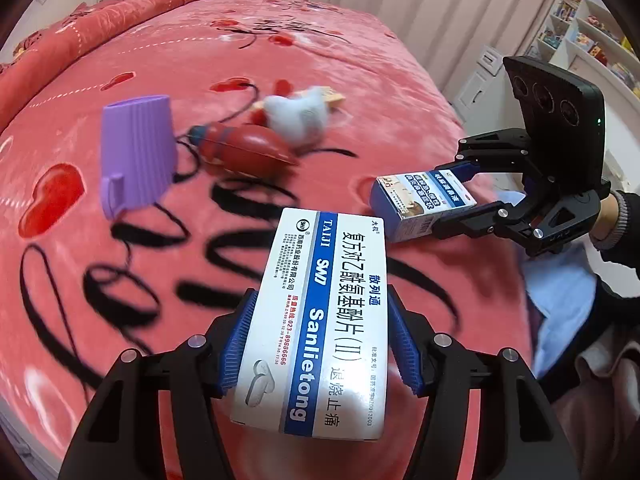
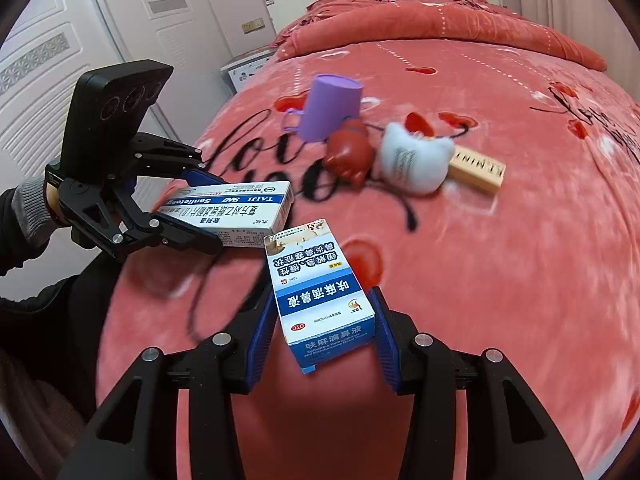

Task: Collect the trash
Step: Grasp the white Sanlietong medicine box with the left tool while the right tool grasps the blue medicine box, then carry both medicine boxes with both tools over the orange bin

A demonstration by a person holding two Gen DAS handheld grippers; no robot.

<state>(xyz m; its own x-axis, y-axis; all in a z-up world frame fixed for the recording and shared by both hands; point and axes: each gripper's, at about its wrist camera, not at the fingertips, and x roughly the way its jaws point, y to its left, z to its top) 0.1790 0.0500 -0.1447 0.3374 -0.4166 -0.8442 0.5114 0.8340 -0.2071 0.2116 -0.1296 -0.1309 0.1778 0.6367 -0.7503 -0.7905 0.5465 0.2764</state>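
1. Right, we have both hands loaded: our left gripper [image 1: 322, 340] is clamped on the white-and-blue Sanlietong box [image 1: 320, 320], blue pads pressing its long sides, the box lifted above the pink blanket [image 1: 280, 40].
2. Over on the other side, our right gripper [image 2: 320, 328] is squeezing the small blue nasal-drop box [image 2: 320, 292], which sits tilted between the pads, also up off the bed.
3. From the right wrist view we see the left gripper [image 2: 192, 208] with its tablet box [image 2: 232, 210] just beside ours, the two boxes near each other but apart.
4. Further up the blanket sits a little cluster: a purple ribbed bin [image 1: 138, 152] tipped on its side, a red-brown toy [image 1: 248, 152] touching it, a white plush [image 1: 300, 116] next along, and a wooden block [image 2: 476, 170] poking out behind the plush.
5. That bin lies well apart from both held boxes.
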